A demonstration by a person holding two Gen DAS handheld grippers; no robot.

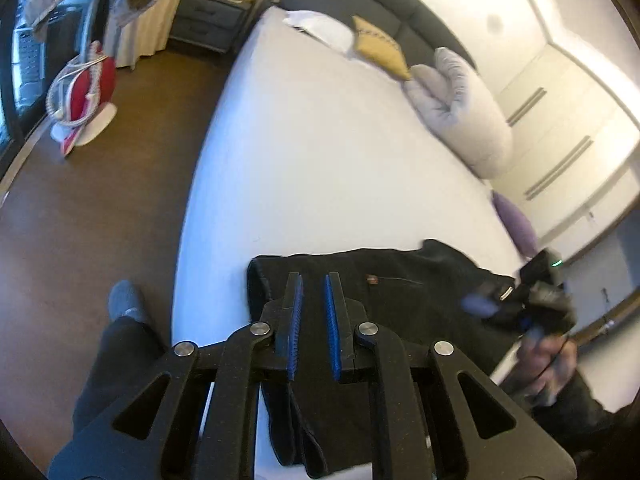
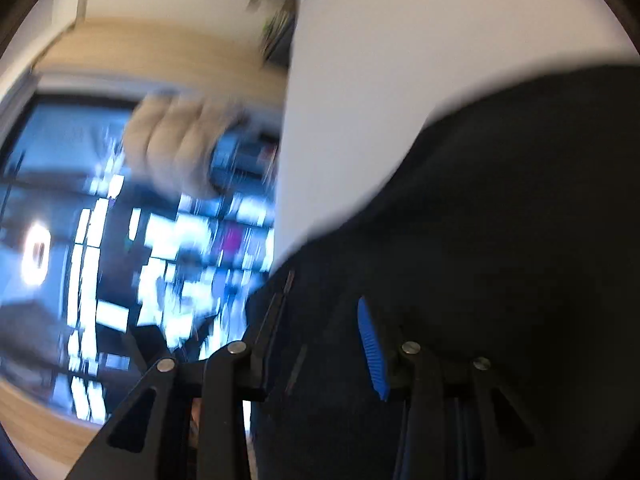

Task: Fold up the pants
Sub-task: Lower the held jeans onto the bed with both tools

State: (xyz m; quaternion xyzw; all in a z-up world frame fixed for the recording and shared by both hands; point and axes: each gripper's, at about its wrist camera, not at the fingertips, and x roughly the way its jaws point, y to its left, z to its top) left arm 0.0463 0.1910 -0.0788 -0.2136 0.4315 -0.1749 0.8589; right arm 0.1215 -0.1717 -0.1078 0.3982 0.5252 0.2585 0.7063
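Observation:
Black pants (image 1: pixel 400 300) lie spread across the near end of the white bed (image 1: pixel 320 140). My left gripper (image 1: pixel 314 280) hovers over their left part. Its blue pads stand almost together, with only dark cloth showing in the narrow slit, and I cannot tell whether any of it is pinched. At the right end of the pants, a person's hand holds my blurred right gripper (image 1: pixel 536 300). In the right wrist view, my right gripper (image 2: pixel 326 292) is open. The pants (image 2: pixel 500 220) fill the space between and beyond its fingers, with bare bed (image 2: pixel 360 100) behind.
Grey (image 1: pixel 460 112), yellow (image 1: pixel 380 48), white (image 1: pixel 320 28) and purple (image 1: pixel 516 228) pillows line the bed's far and right sides. Brown floor lies to the left, with a red-and-white stand (image 1: pixel 86 92), a nightstand (image 1: pixel 208 20) and the person's slippered foot (image 1: pixel 124 300). Window lights blur in the right wrist view.

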